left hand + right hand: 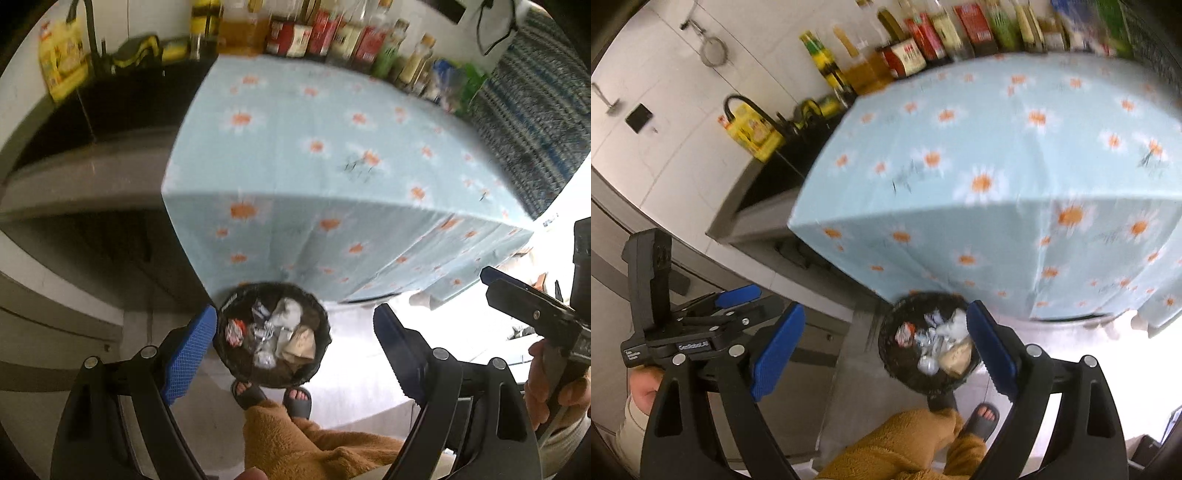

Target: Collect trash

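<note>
A black trash bin (236, 365) stands on the floor in front of the table, holding crumpled foil, white paper and a brown paper piece (301, 341). It also shows in the right wrist view (892, 360). My left gripper (293, 350) is open and empty, high above the bin. My right gripper (884, 349) is open and empty, also above the bin. The right gripper shows at the right edge of the left wrist view (532, 306); the left gripper shows at the left of the right wrist view (701, 325).
A table with a light blue daisy-print cloth (332, 147) stands behind the bin. Bottles and boxes (332, 37) line its far edge. A black sink (122, 99) is on the left counter. The person's sandalled feet (273, 397) stand by the bin.
</note>
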The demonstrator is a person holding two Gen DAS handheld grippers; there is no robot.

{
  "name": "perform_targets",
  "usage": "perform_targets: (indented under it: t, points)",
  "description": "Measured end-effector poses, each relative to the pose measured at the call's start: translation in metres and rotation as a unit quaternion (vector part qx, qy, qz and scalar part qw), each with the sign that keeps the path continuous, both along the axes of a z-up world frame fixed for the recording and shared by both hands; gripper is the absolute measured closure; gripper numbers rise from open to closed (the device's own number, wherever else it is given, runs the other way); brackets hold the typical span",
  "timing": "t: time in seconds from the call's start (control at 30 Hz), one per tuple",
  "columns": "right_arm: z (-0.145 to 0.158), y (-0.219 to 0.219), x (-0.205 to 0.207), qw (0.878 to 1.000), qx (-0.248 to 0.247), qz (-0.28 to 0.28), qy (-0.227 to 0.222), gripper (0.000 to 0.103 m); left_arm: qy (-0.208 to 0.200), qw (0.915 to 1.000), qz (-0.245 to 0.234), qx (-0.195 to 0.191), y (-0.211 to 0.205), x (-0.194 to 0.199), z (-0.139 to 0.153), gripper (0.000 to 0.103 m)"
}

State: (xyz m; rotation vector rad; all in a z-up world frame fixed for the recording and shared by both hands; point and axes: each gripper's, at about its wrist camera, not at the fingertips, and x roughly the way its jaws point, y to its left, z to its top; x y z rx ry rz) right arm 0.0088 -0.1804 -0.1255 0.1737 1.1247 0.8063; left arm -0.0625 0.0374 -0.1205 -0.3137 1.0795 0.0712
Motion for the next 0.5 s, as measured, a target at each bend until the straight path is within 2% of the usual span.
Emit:
perform_targets:
  t: [0.23, 0.3, 0.37, 0.5]
  points:
    - [0.060, -0.015, 0.001, 0.998, 0.011, -0.006, -0.063, 0.014, -0.060, 0.9978, 0.015, 0.025, -0.011, -0.011, 0.070, 0.017]
    - [0.079, -0.021, 0.000, 0.996, 0.013, -0.013, -0.088, 0.014, -0.075, 0.9966, 0.013, 0.033, -0.014, -0.012, 0.087, 0.011]
    - [0.098, -0.030, -0.002, 0.993, 0.019, -0.027, -0.112, 0.014, -0.088, 0.9946, 0.012, 0.053, -0.020, -0.014, 0.104, 0.011]
    - [0.132, -0.045, -0.006, 0.988, 0.021, -0.042, -0.146, 0.014, -0.118, 0.9908, -0.004, 0.066, -0.030, -0.019, 0.133, 0.011]
